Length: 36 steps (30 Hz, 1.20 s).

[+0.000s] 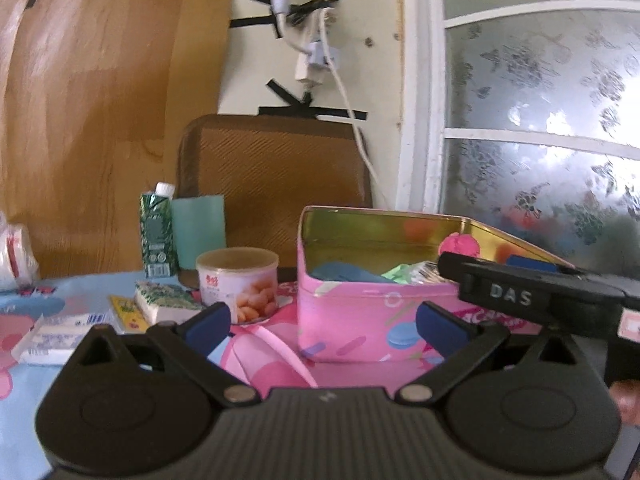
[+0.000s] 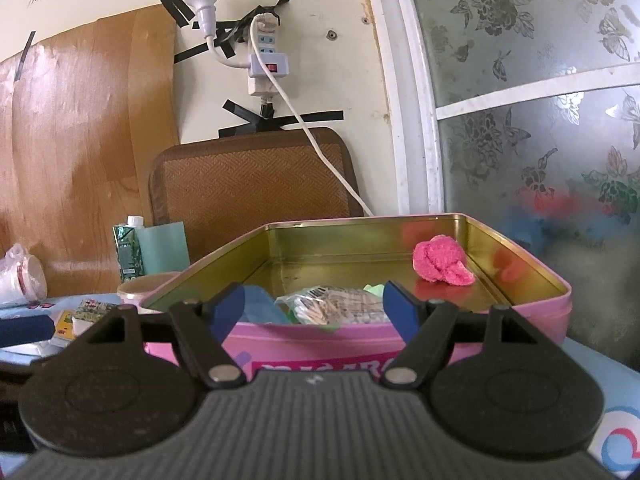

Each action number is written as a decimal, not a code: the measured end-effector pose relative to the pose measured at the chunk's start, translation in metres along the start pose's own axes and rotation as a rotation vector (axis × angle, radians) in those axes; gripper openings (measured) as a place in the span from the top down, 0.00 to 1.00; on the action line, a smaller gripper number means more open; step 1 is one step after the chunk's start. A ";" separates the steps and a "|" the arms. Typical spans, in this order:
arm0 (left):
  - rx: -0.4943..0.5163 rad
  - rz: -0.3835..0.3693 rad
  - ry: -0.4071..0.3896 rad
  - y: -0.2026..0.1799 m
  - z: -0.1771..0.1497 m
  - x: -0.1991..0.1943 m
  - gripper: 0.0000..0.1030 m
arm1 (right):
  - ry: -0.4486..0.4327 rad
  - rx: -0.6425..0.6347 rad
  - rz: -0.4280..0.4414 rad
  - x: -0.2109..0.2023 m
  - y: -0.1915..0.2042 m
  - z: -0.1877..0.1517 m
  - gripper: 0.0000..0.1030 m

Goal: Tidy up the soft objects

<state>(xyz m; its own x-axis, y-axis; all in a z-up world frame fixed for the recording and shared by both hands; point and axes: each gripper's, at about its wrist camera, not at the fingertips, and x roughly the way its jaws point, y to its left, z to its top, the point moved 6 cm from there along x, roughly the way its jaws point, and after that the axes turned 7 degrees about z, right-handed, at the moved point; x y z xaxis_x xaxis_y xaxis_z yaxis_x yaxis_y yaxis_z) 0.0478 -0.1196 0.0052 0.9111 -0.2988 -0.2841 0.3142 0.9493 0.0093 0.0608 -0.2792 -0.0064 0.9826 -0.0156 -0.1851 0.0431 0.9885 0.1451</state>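
Observation:
An open pink tin box (image 1: 352, 320) (image 2: 532, 312) with a gold inside stands on the patterned tablecloth. In it lie a pink fluffy cloth (image 2: 442, 262) (image 1: 460, 245), a blue soft item (image 1: 340, 272) (image 2: 260, 306), a light green piece (image 1: 400, 271) and a clear packet (image 2: 340, 306). My left gripper (image 1: 322, 320) is open in front of the tin's near left corner, with nothing between its fingers. My right gripper (image 2: 316, 306) is open at the tin's front wall, its blue pads (image 2: 230, 310) above the rim and empty. The right gripper's black body (image 1: 532, 296) crosses the right of the left wrist view.
Left of the tin stand a round can with a peanut picture (image 1: 240, 280), a green drink carton (image 1: 158, 232) and a teal card (image 1: 198, 230). Tissue packets (image 1: 56, 336) and a small green-white pack (image 1: 164, 304) lie on the cloth. A brown woven board (image 1: 272, 176) leans on the wall.

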 end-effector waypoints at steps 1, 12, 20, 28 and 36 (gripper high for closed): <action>0.009 0.000 -0.003 -0.002 0.000 -0.001 0.00 | 0.000 0.001 0.001 0.000 0.000 0.000 0.24; -0.078 0.023 0.072 0.019 -0.001 0.007 0.00 | 0.001 0.000 0.005 0.000 0.000 0.000 0.23; -0.076 0.234 0.006 0.114 0.005 -0.040 0.00 | 0.001 -0.004 -0.005 0.000 0.000 0.000 0.19; -0.444 0.492 0.065 0.251 -0.024 -0.059 0.01 | 0.019 -0.040 -0.029 0.003 0.004 0.000 0.18; -0.496 0.482 0.073 0.255 -0.029 -0.062 0.00 | -0.014 -0.192 0.244 -0.012 0.093 0.021 0.36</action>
<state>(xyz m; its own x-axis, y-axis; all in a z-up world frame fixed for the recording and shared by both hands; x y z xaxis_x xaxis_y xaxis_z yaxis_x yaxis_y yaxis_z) 0.0642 0.1441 -0.0025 0.8928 0.1579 -0.4219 -0.2954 0.9122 -0.2838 0.0567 -0.1898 0.0302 0.9622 0.2252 -0.1533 -0.2283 0.9736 -0.0026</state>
